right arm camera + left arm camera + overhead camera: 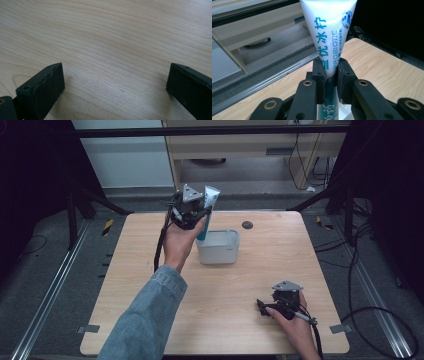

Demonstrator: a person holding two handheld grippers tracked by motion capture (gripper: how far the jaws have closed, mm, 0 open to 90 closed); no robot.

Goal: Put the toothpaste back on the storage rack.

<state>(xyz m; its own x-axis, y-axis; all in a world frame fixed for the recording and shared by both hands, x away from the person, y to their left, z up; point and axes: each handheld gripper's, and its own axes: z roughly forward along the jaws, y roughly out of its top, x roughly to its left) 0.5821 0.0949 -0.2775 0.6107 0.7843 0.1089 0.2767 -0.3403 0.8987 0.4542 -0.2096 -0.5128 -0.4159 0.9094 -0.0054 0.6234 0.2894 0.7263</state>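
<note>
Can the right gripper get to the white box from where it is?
Probably yes. The right gripper rests low on the table with its jaws open and empty, and bare wood lies between it and the white box. The left gripper holds a toothpaste tube above that box, though.

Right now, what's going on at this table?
A person is working with a gripper in each hand. The left gripper is shut on a white and teal tube, holding it upright above the far side of a small white bin in the middle of the wooden table. The tube's lower end dips toward the bin. The right gripper rests near the table's front edge, jaws open, holding nothing.
</note>
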